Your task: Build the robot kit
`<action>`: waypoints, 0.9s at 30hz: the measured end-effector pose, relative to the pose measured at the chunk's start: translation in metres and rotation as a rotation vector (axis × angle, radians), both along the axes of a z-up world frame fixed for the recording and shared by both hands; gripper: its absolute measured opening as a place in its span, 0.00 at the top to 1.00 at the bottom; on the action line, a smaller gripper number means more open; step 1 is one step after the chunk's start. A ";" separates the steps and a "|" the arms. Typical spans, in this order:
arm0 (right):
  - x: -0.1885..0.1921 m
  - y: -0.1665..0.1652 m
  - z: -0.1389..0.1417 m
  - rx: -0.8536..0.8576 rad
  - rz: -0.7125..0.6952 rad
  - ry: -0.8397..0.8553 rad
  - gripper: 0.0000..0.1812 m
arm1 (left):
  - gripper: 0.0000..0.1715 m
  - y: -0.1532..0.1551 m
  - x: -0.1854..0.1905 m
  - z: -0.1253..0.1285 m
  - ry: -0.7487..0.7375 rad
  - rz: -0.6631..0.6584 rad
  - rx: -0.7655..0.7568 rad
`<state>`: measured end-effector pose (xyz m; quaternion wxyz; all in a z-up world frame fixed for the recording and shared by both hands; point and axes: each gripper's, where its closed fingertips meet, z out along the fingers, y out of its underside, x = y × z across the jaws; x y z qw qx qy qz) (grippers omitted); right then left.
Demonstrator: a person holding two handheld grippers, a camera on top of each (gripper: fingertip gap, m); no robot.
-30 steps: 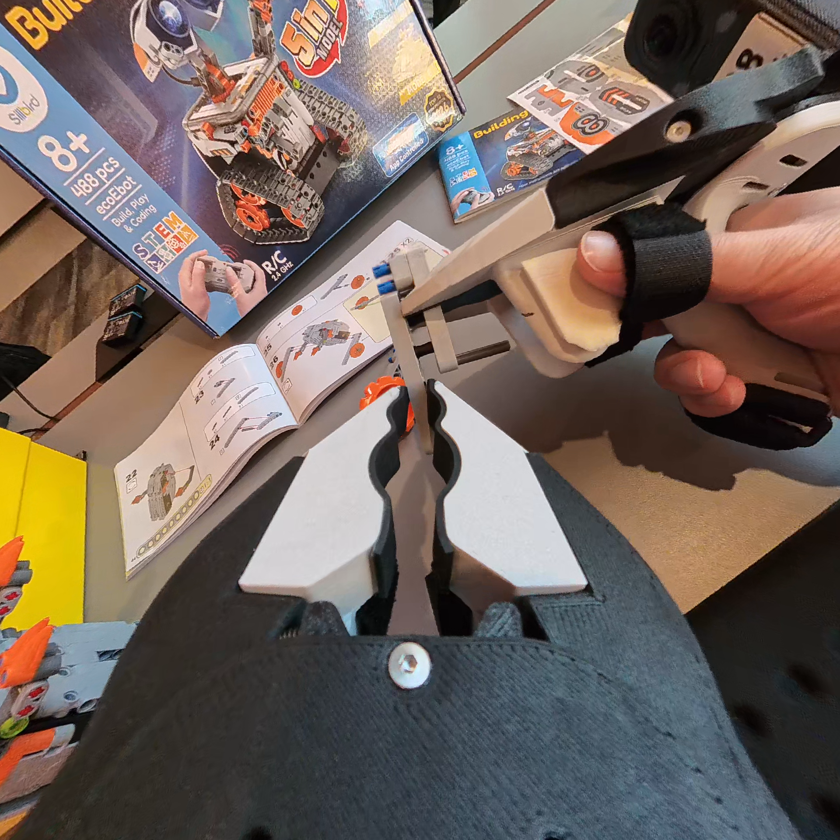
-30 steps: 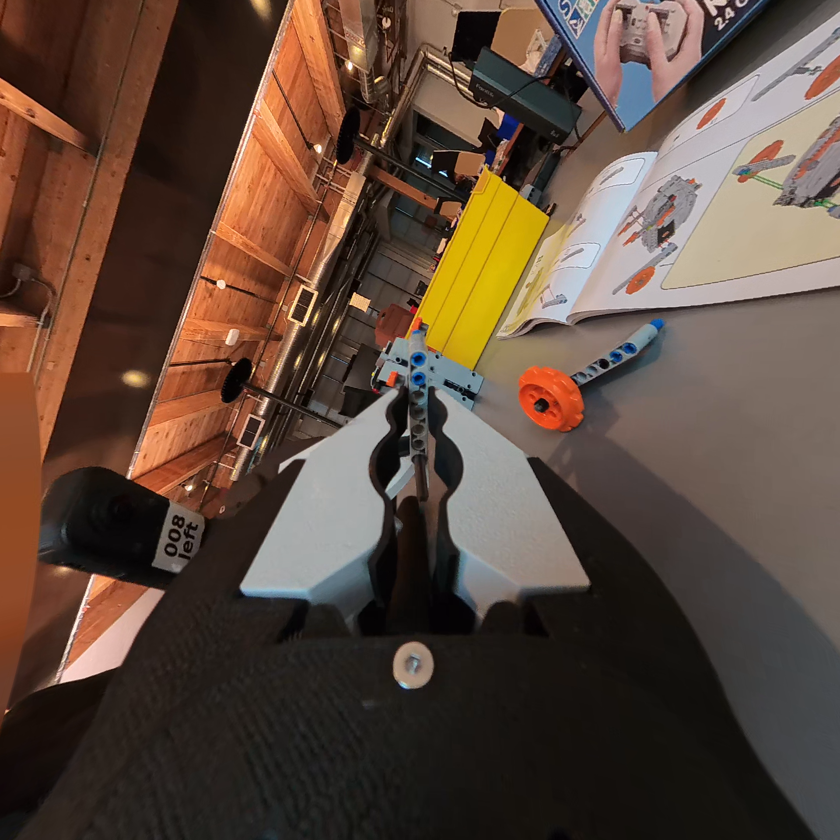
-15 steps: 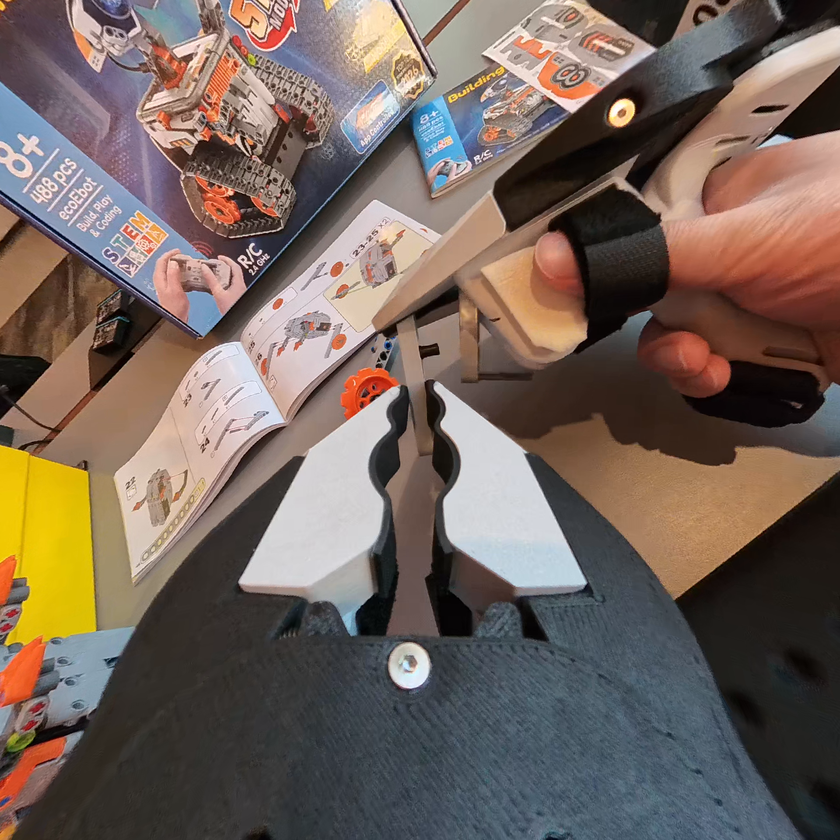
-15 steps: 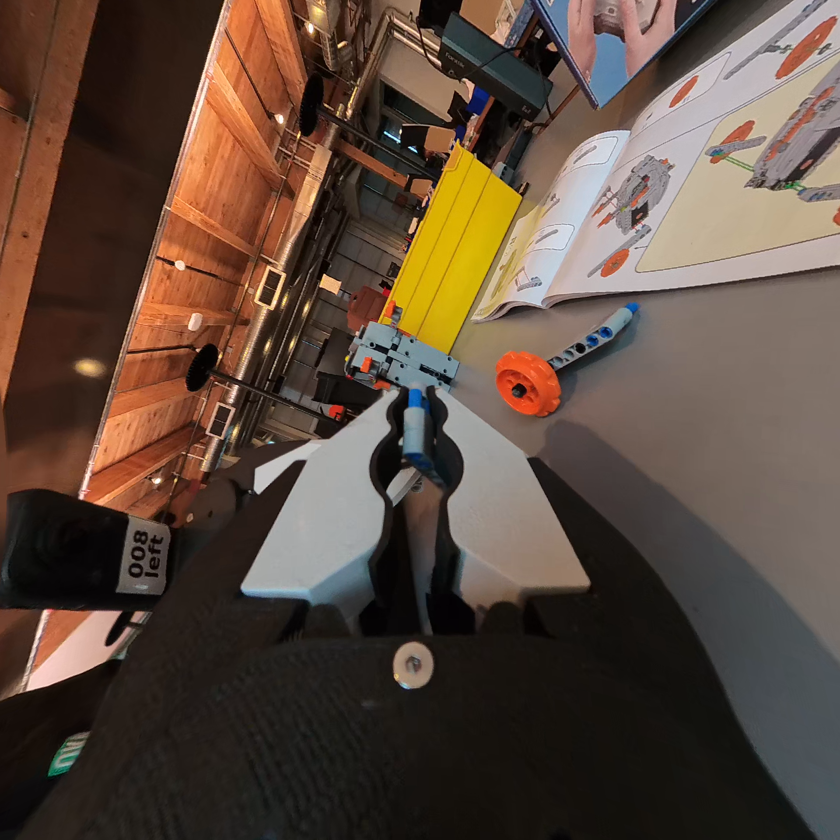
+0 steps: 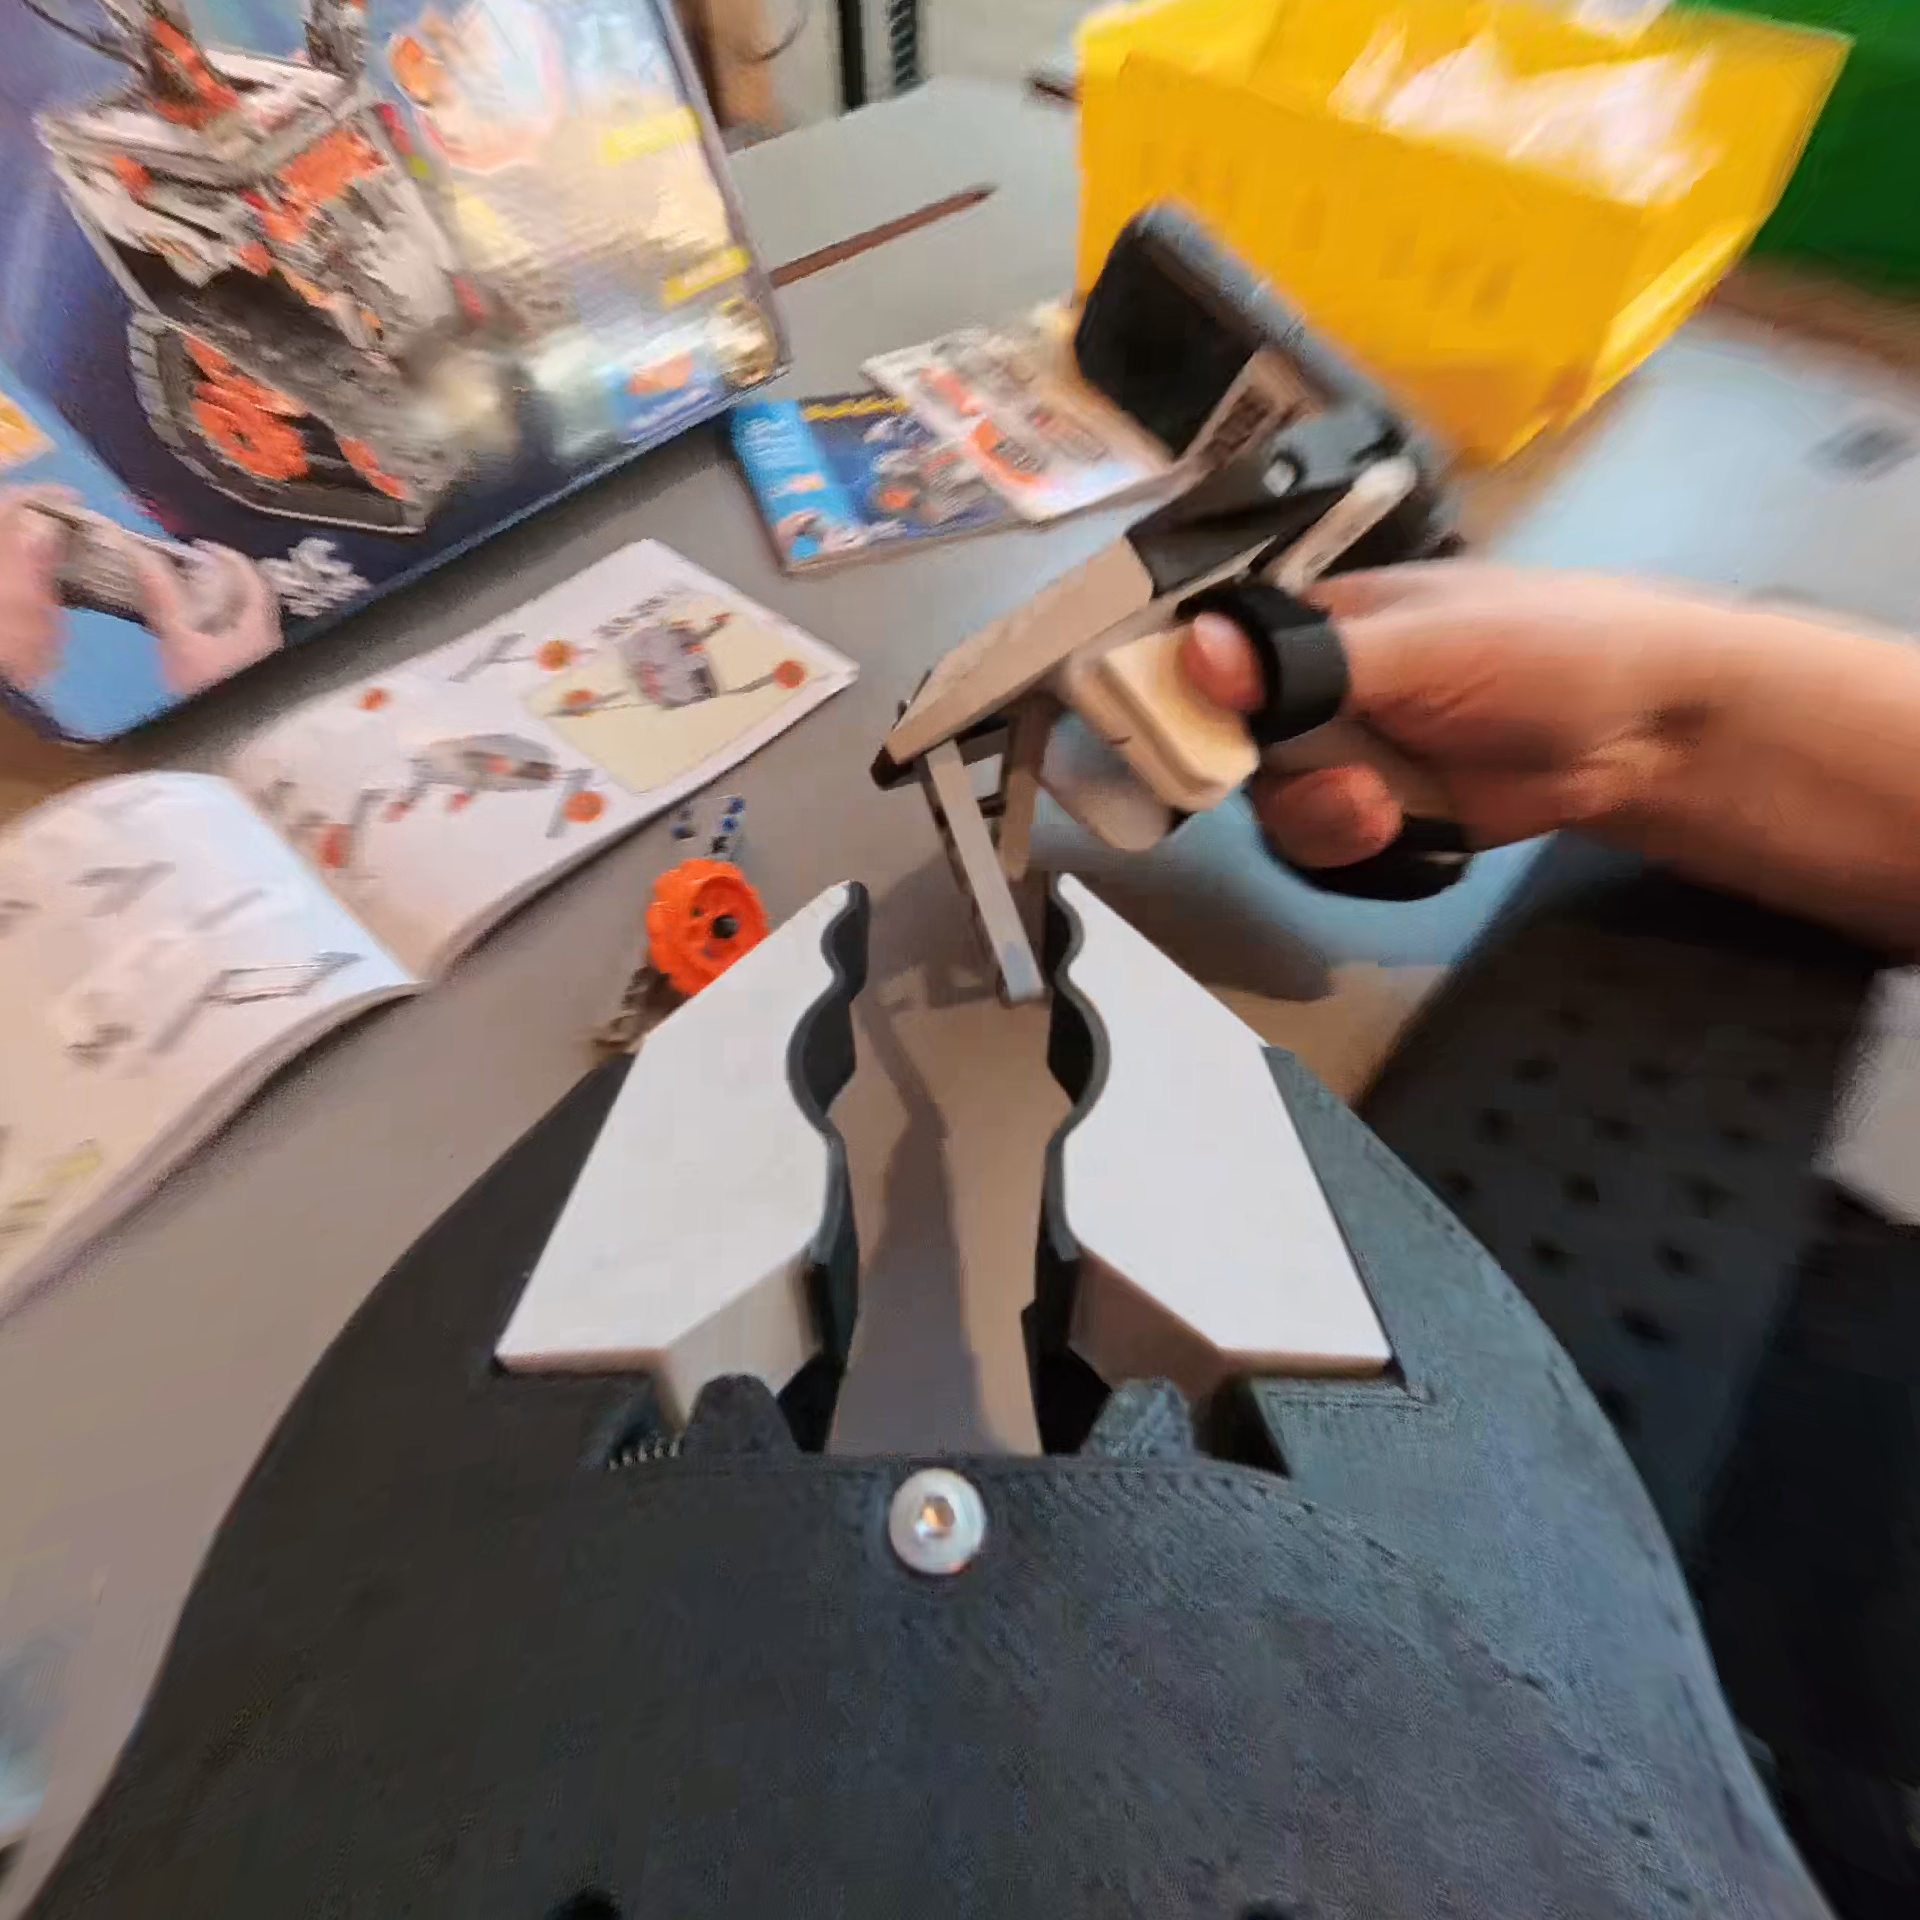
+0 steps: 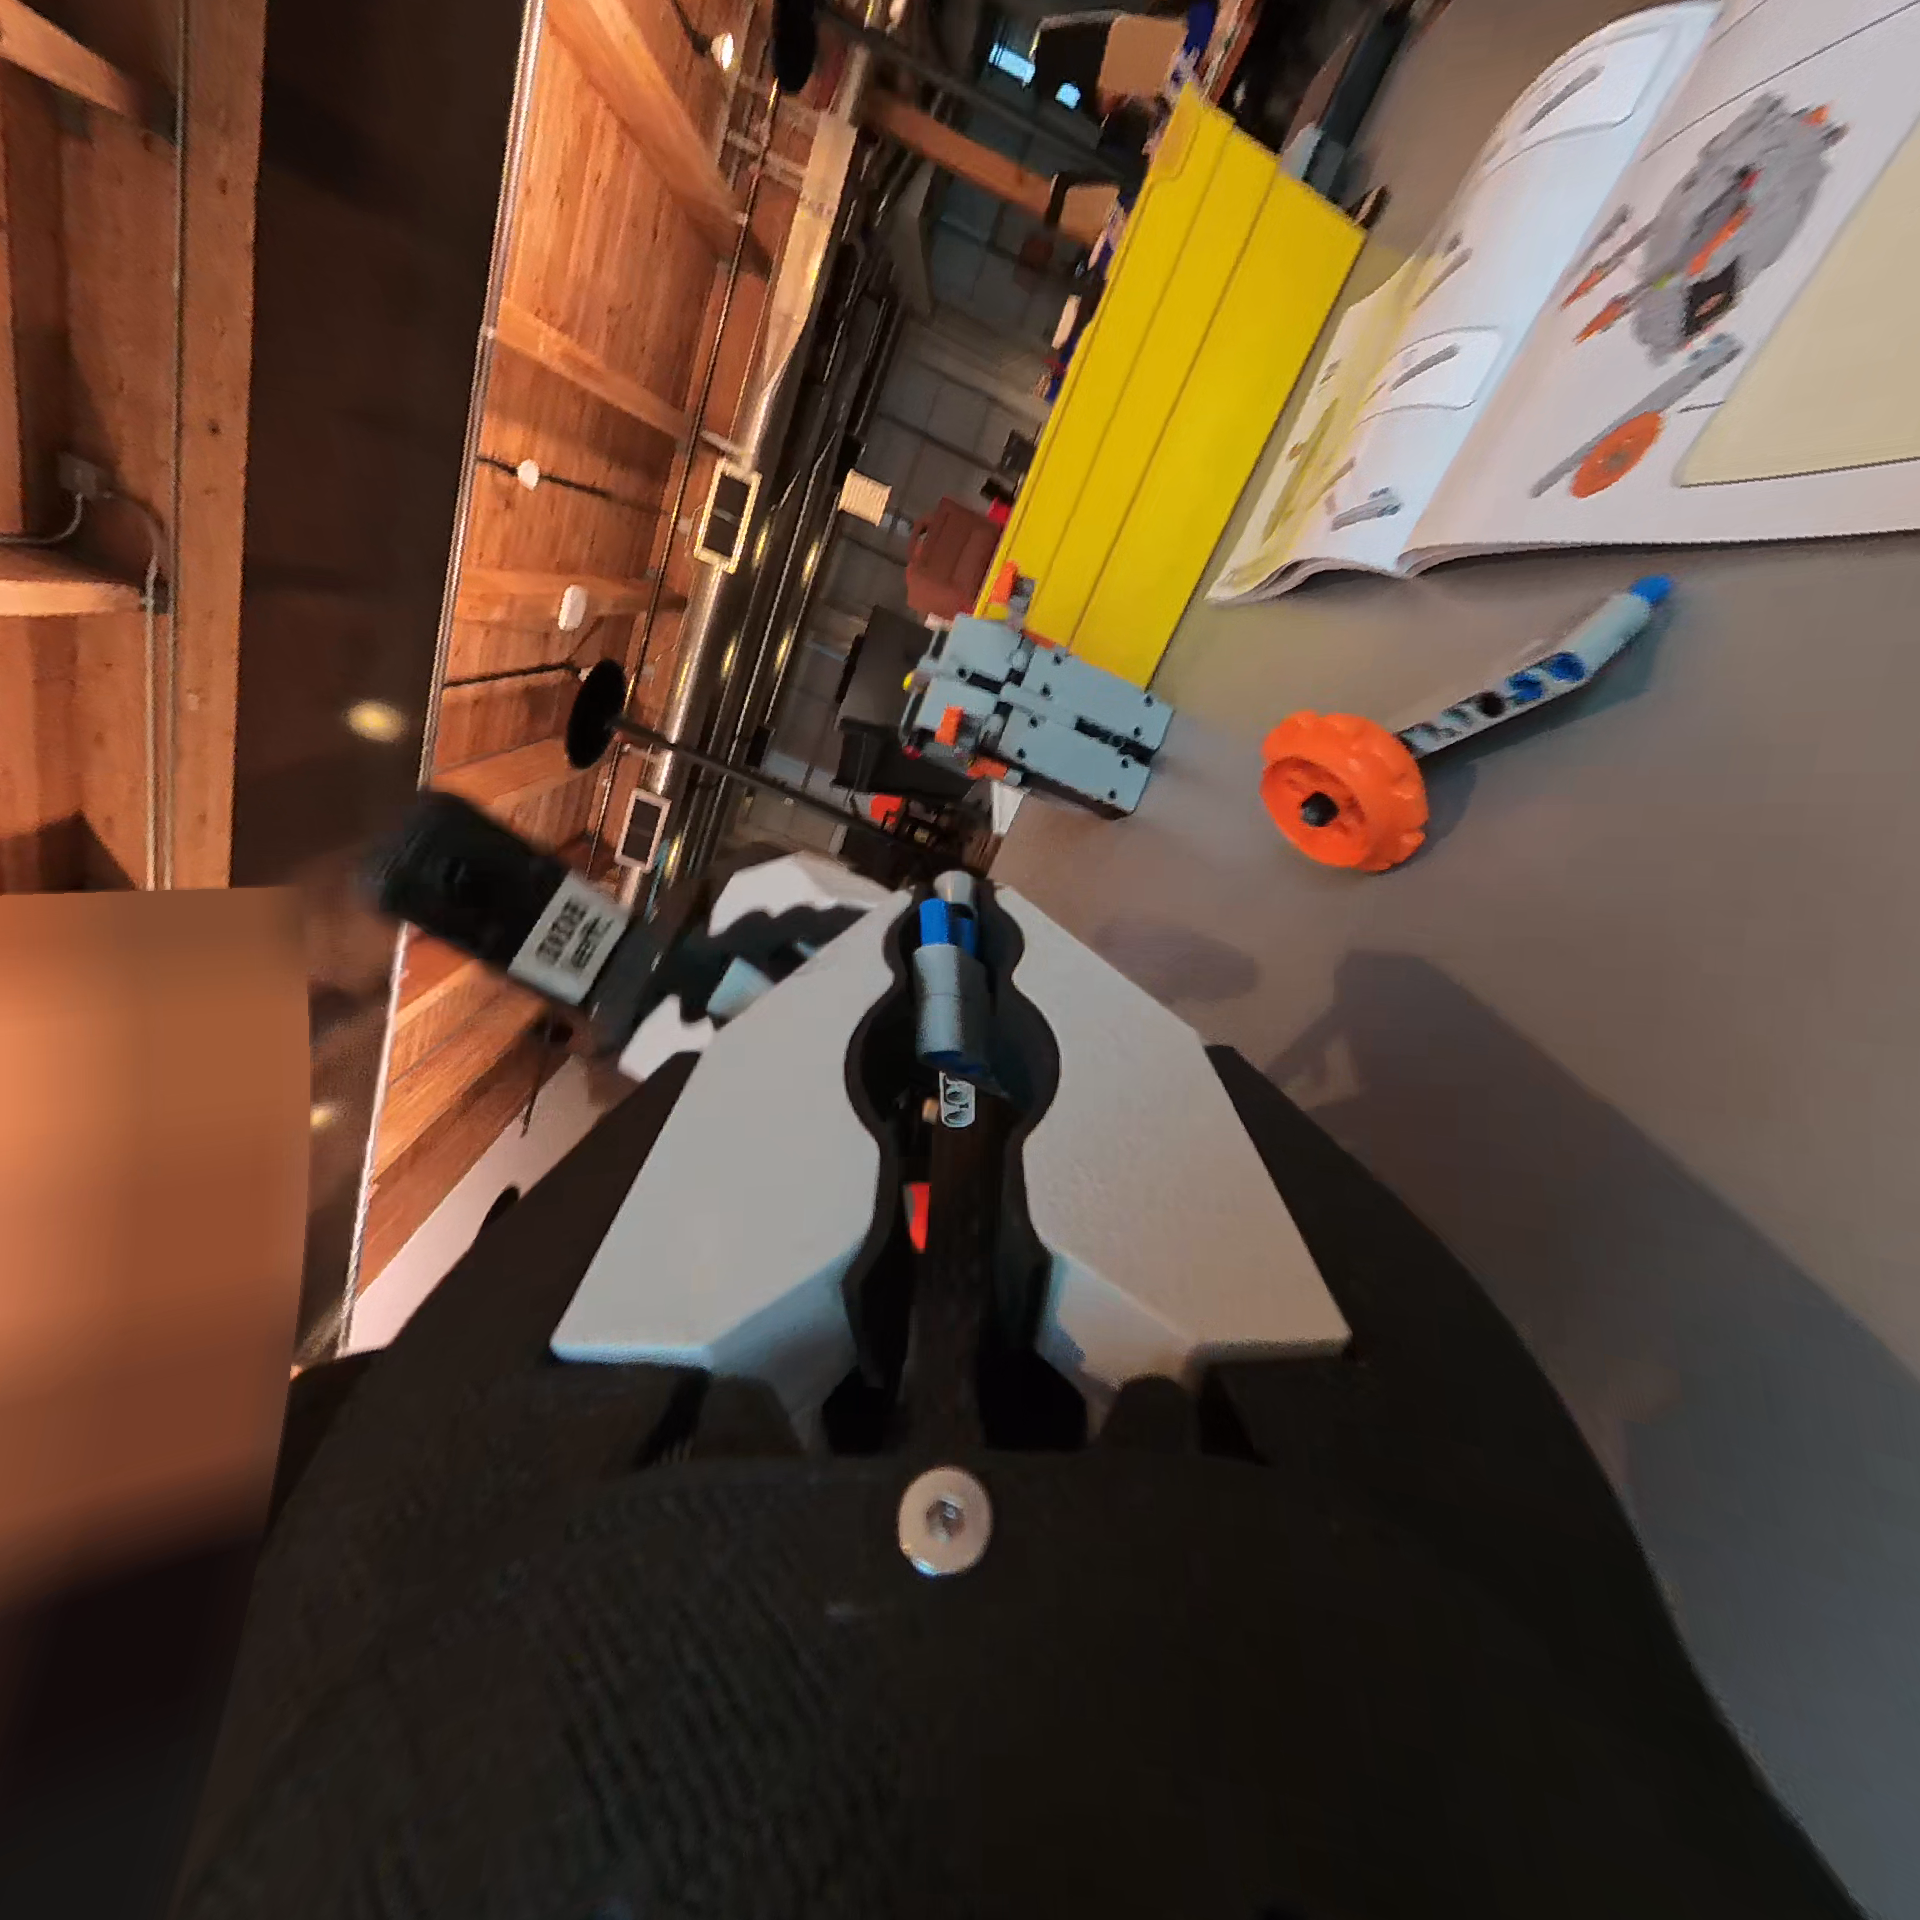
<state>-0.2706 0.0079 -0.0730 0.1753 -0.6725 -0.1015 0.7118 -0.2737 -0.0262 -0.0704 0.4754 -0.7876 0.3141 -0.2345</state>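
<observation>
My right gripper [image 6: 951, 902] is shut on a small grey beam assembly with blue pins [image 6: 943, 997]. In the left wrist view a hand holds that right gripper [image 5: 906, 750] over the grey table, and the grey beams [image 5: 982, 883] hang down from its tip. My left gripper [image 5: 956, 902] is open and empty. The lower end of the beams sits between its fingertips, close to the right one; I cannot tell if they touch. An orange wheel on a grey beam [image 5: 707, 935] lies on the table just left of my left gripper. It also shows in the right wrist view [image 6: 1340, 792].
An open instruction booklet [image 5: 416, 790] lies at the left, with a large toy box [image 5: 312, 312] behind it and leaflets [image 5: 935, 457] in the middle. A yellow bin [image 5: 1403, 208] stands at the back right. A grey built block [image 6: 1039, 727] sits by a yellow box [image 6: 1174, 416]. A black perforated mat [image 5: 1610, 1143] lies at the right. Less than 4 cm separates the two grippers' tips.
My left gripper has opened and let go of the grey beam assembly. My right gripper still holds it. The left view has swung right and pulled back.
</observation>
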 end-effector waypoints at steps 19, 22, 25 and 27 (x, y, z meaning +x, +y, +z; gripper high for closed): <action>-0.009 -0.029 0.005 0.046 0.179 -0.011 0.97 | 0.96 -0.024 0.039 -0.023 -0.317 -0.514 -0.574; -0.009 -0.031 0.007 0.062 0.198 -0.006 0.97 | 0.97 -0.024 0.038 -0.021 -0.359 -0.510 -0.583; -0.010 -0.030 0.008 0.070 0.203 0.002 0.96 | 0.97 -0.021 0.037 -0.021 -0.409 -0.490 -0.605; -0.009 -0.030 0.011 0.071 0.212 0.025 0.96 | 0.96 -0.020 0.035 -0.021 -0.423 -0.476 -0.599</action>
